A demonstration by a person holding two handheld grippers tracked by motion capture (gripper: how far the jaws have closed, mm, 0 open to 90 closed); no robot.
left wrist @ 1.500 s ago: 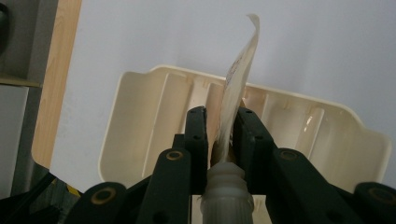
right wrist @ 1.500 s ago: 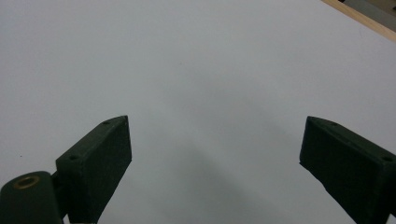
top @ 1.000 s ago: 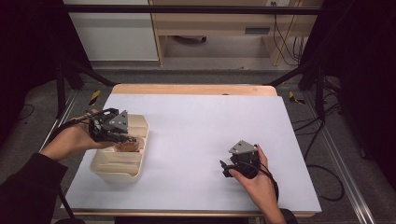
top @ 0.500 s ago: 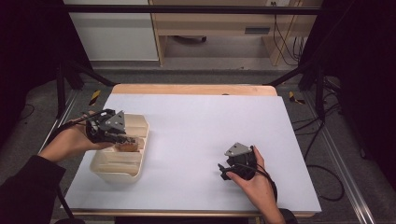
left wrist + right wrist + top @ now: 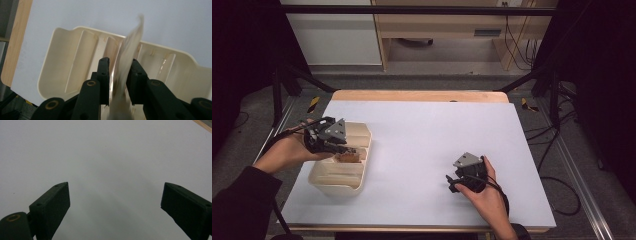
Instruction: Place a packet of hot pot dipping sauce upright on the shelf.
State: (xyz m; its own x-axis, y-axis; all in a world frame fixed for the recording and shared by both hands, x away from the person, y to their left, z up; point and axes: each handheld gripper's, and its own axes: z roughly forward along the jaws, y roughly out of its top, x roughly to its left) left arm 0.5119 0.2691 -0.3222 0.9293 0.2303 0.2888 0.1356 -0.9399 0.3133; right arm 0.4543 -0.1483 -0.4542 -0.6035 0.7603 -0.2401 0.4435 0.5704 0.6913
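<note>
White worktop [image 5: 422,145] with a wooden far edge is seen at frame centre in the high view, with dark floor, cables and a cabinet behind it. A cream divided tray [image 5: 343,172] is placed at the lower left of the worktop, its long compartments running front to back. The left hand-held gripper [image 5: 343,148] is held over the tray's upper half, at mid-left of the frame, gripped by the left hand [image 5: 287,150]. In the left gripper view its jaws are seen close together, clamped on a thin pale flat item [image 5: 127,65], blurred, which stands on edge between the pads and rises above the tray's middle dividers; what it is cannot be told. A brownish patch is seen at the jaw tips in the high view. The right hand-held gripper [image 5: 452,182] is rested low on the bare worktop at lower right, well apart from the tray, held by the right hand [image 5: 482,192]. Its jaws are spread wide with nothing between them.
</note>
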